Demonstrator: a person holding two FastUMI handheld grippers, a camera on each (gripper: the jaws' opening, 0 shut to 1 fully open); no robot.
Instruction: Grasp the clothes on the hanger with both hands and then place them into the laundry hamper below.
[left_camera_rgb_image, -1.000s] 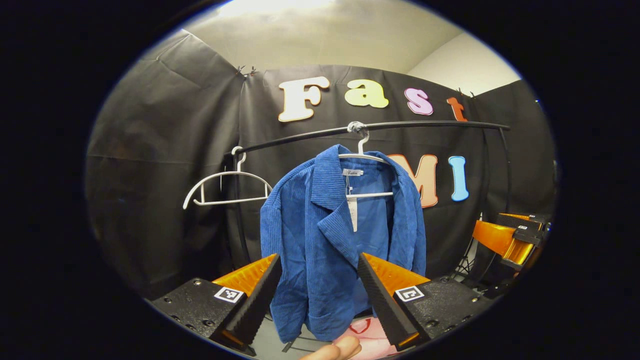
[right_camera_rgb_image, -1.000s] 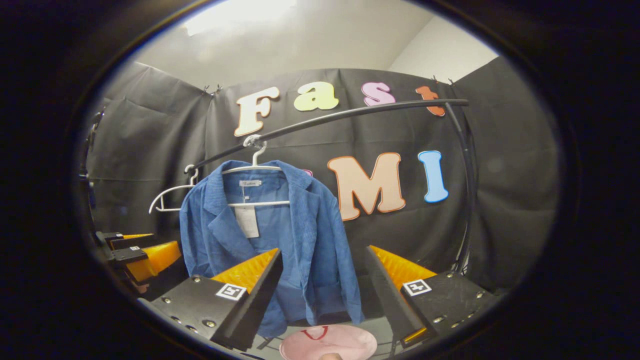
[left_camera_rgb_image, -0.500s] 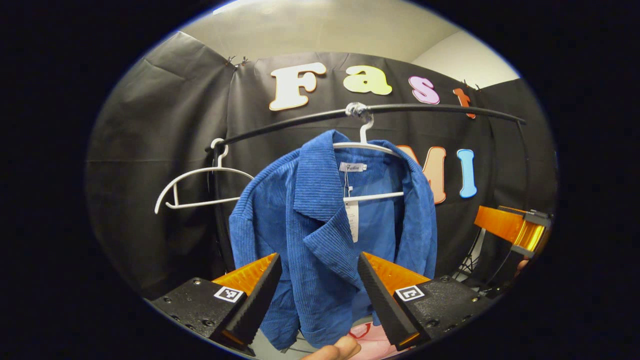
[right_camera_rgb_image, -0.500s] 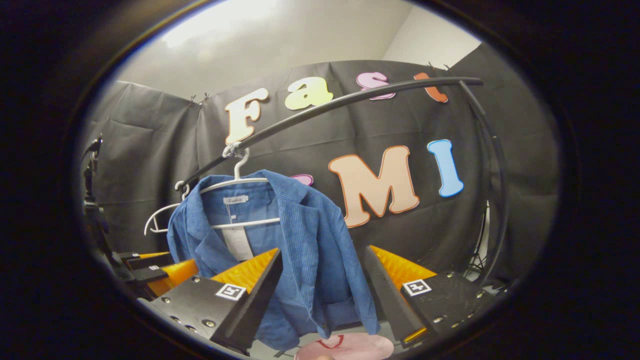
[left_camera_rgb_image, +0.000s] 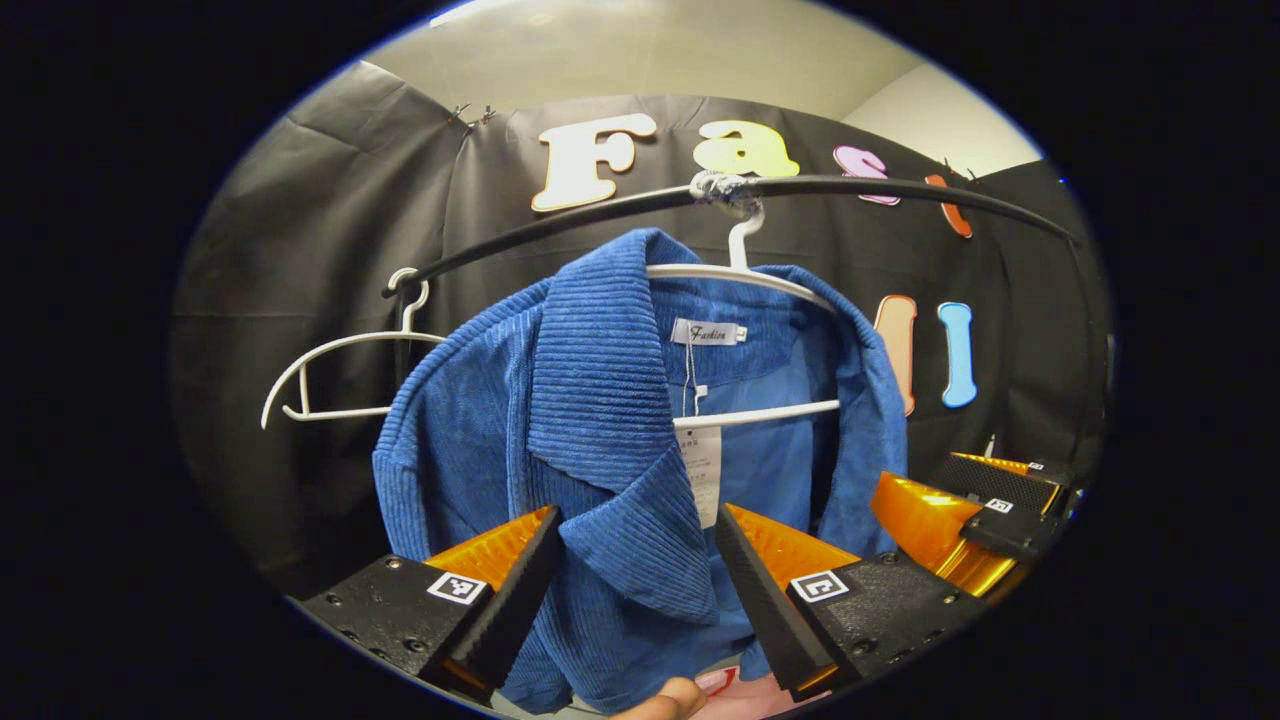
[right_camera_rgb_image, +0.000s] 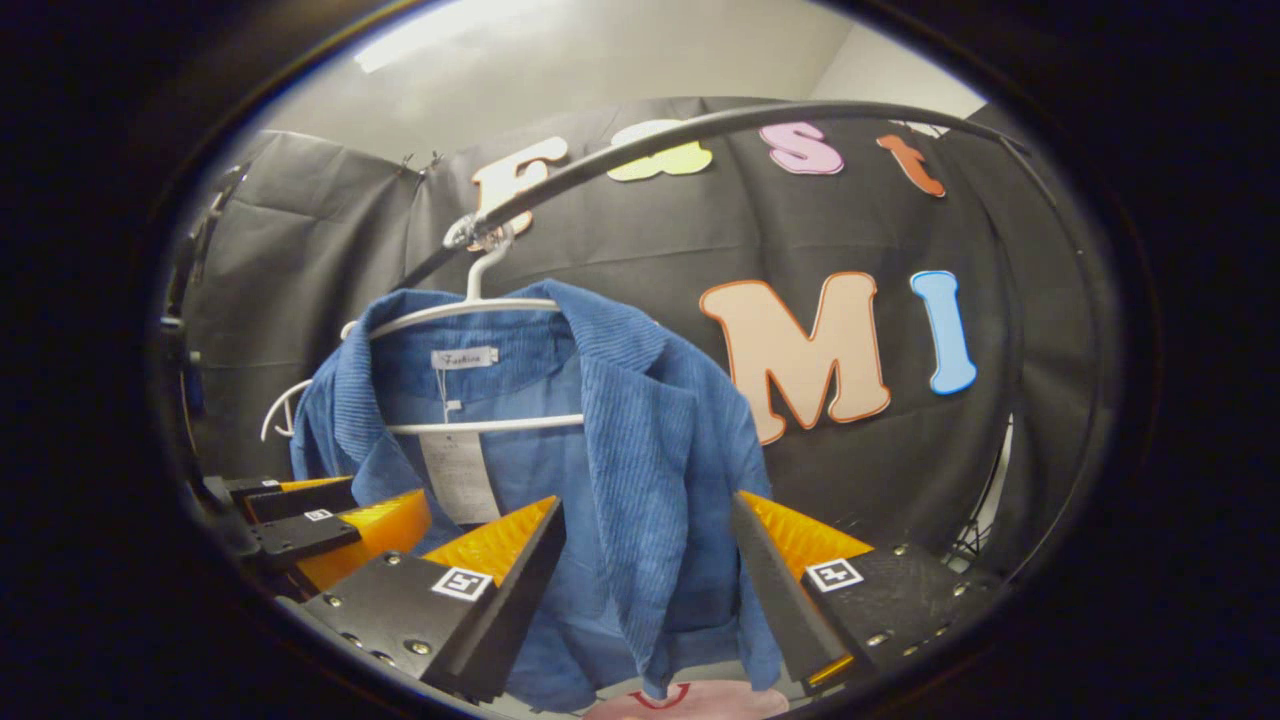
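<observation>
Approach phase. Blue corduroy jacket hangs on a white hanger hooked over the black rail; a second white hanger, bare, hangs on the rail to its left. Over the last second the jacket has grown markedly larger in both views, so both grippers have been carried in toward it. In the left gripper view the left gripper now has the left lapel and front panel sitting between its fingers, which stand wide apart; whether either pad already touches cloth cannot be told. The right gripper, in its own view, frames the jacket's right front panel, fingers likewise wide apart, nothing clamped. The right gripper has also come much closer alongside: it shows low at the right of the left gripper view, near the jacket's right sleeve. A pink object with a red mark lies low beneath the jacket hem, probably the laundry hamper, though too little of it shows to be sure. Judgement: reach is nearly complete, no grasp made yet; next step is to close both grippers on the fabric, then lift it off the hanger shoulders and lower it.
</observation>
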